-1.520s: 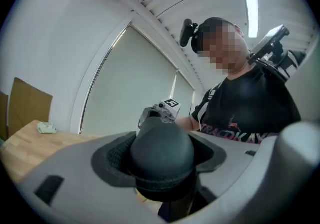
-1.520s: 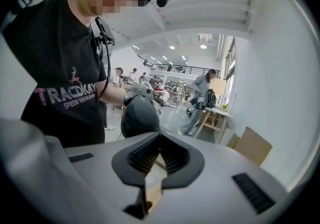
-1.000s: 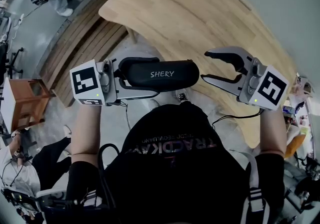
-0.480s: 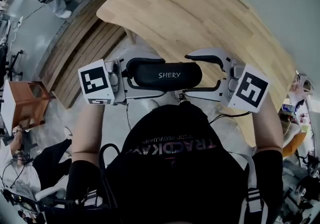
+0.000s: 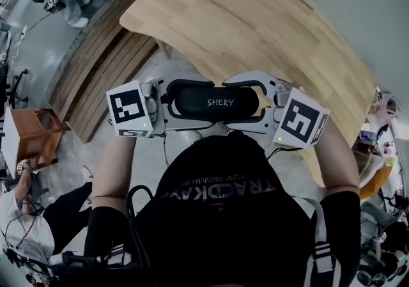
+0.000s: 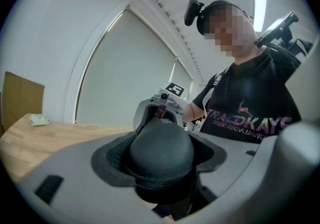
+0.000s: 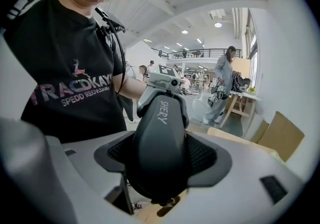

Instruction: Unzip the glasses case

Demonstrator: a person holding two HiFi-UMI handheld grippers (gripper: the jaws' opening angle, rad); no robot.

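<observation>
Glasses case: midair at your chest; counter at 12 o'clock.
Left gripper: jaws clenched on its 9 o'clock end.
Right gripper: jaws just opened, loosely straddling its 3 o'clock end.
SHERY lettering: unseen in left gripper view.
Zipper: indiscernible.

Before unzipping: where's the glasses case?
In head view, the glasses case is mid-air at the person's chest, left gripper clamping its left end, right gripper straddling its right end.
</observation>
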